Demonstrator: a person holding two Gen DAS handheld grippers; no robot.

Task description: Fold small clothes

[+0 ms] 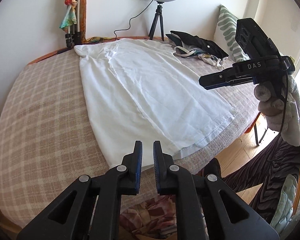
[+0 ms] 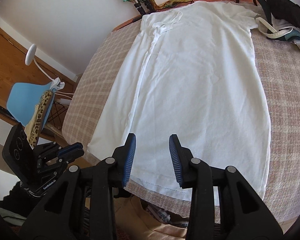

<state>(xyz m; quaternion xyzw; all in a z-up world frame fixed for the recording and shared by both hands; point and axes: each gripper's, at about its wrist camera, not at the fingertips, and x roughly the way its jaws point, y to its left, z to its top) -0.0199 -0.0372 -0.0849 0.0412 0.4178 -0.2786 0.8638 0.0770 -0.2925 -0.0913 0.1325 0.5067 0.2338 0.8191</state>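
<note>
A white T-shirt (image 1: 142, 88) lies flat on the checked bed cover (image 1: 40, 110), its left side folded in lengthwise along a crease. It also shows in the right wrist view (image 2: 200, 92), hem nearest me. My left gripper (image 1: 148, 148) hovers just above the near left hem corner, jaws slightly apart and empty. My right gripper (image 2: 152, 141) is open and empty above the hem. The right gripper also appears in the left wrist view (image 1: 205, 83), off the shirt's right edge. The left gripper appears in the right wrist view (image 2: 78, 150), low at the left.
A pile of dark and light clothes (image 1: 200, 44) lies at the far right of the bed, next to a patterned pillow (image 1: 228, 32). A ring light on a tripod (image 1: 160, 4) stands behind the bed. A blue chair (image 2: 30, 98) stands left of it.
</note>
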